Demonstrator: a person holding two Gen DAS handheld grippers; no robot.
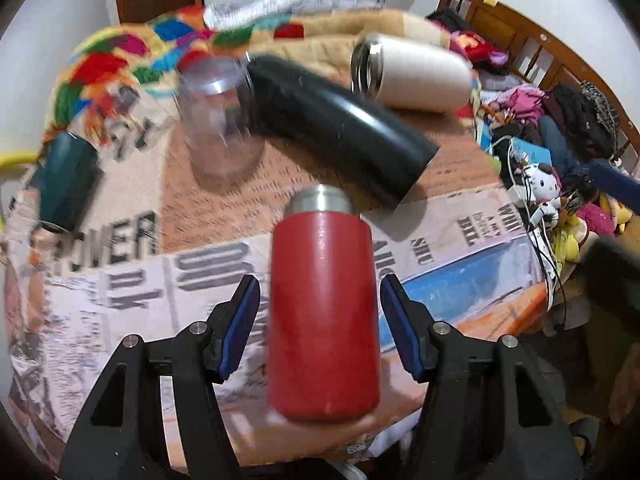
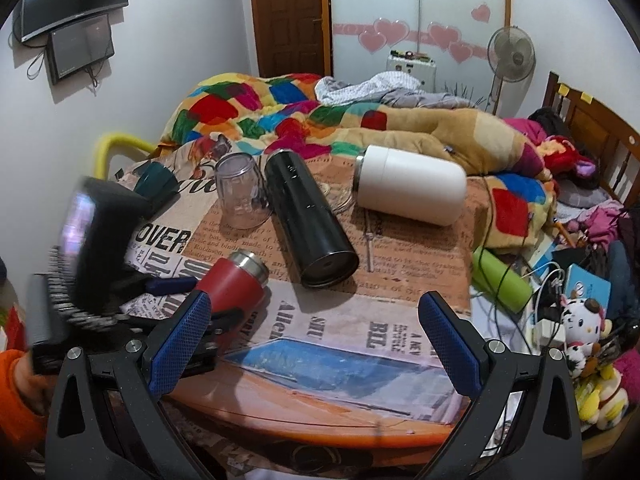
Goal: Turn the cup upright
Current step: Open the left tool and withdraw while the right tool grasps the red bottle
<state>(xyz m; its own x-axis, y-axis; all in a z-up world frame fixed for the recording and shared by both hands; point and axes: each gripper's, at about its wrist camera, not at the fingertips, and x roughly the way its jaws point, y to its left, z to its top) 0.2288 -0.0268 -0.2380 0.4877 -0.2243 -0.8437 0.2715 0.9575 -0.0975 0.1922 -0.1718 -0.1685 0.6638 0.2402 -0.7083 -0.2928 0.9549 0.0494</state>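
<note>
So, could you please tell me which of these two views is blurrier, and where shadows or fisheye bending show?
Left wrist view: motion-smeared throughout; the clear cup and tablecloth print streak, while the left claw stays crisp. Right wrist view: mostly sharp, only the left claw's body blurs; the black flask casts a soft shadow toward the camera. Both views bend straight lines near the edges.

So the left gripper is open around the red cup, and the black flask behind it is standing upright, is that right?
Not quite. The black flask lies on its side on the table, as the right wrist view shows clearly. The rest holds: the left gripper is open, its jaws on either side of the red cup without touching it.
</note>
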